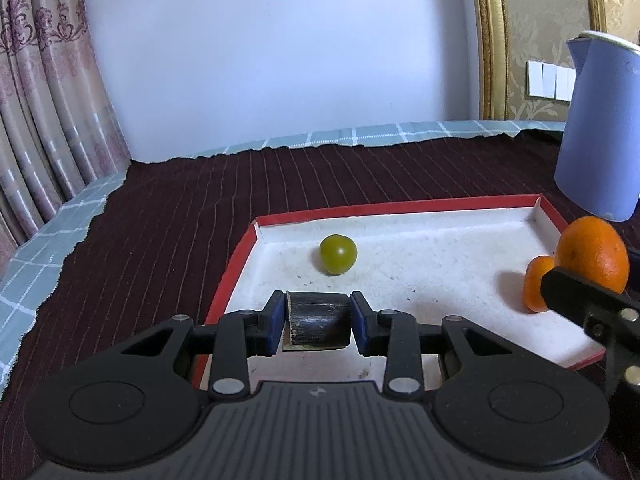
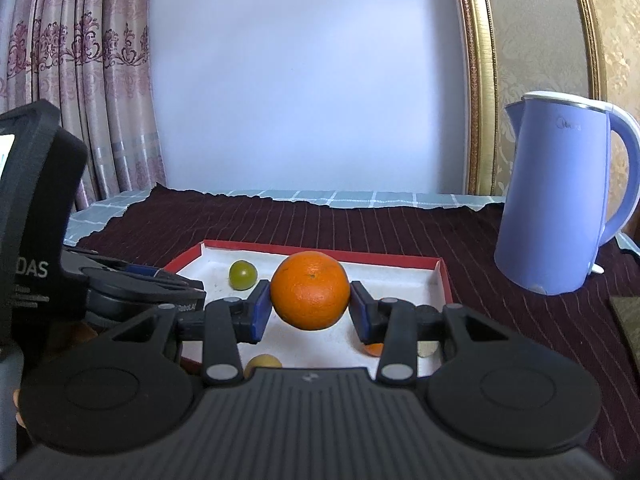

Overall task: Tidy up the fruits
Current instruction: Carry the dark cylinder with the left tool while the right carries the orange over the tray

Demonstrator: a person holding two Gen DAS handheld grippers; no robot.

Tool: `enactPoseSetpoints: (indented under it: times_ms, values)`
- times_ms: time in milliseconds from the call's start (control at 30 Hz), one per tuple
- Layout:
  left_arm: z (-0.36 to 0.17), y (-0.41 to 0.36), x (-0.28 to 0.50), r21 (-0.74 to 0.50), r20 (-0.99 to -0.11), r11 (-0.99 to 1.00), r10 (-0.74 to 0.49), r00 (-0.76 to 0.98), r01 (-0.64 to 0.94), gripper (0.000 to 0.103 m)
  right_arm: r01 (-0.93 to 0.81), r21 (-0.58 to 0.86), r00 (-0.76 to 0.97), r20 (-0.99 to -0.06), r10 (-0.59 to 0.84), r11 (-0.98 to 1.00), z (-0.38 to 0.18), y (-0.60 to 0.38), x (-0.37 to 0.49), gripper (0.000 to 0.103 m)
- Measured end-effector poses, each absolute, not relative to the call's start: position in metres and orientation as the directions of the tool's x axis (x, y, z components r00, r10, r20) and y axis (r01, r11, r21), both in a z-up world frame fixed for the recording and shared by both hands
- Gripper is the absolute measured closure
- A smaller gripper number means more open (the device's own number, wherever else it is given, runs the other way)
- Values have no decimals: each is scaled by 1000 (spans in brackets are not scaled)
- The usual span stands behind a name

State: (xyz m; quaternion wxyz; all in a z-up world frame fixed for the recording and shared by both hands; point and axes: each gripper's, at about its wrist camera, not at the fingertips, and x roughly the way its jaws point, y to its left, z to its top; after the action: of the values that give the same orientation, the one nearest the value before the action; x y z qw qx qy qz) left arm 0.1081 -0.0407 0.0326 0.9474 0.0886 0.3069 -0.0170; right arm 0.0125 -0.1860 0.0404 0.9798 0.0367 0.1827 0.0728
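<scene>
Both loads sit over the red-rimmed tray (image 1: 400, 203), so release is straight down for each. Left gripper (image 1: 318, 318) is clamped on a short dark cylinder (image 1: 316, 322), hard-looking and glossy (sugarcane piece? cannot tell), long axis running jaw to jaw. Right gripper (image 2: 310, 306) pinches a round, pebbled orange (image 2: 310, 290) above the tray's white, grainy floor. Smooth green fruit (image 1: 338, 254) lies just ahead of the left gripper.
</scene>
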Motion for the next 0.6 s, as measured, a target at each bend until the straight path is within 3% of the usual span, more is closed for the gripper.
enactPoseSetpoints:
  times_ms: [600]
  values:
    - [32,-47,132,162,-609,983,27,793,91,69,-78,103,929,-353,110,992,42,-197,42,64]
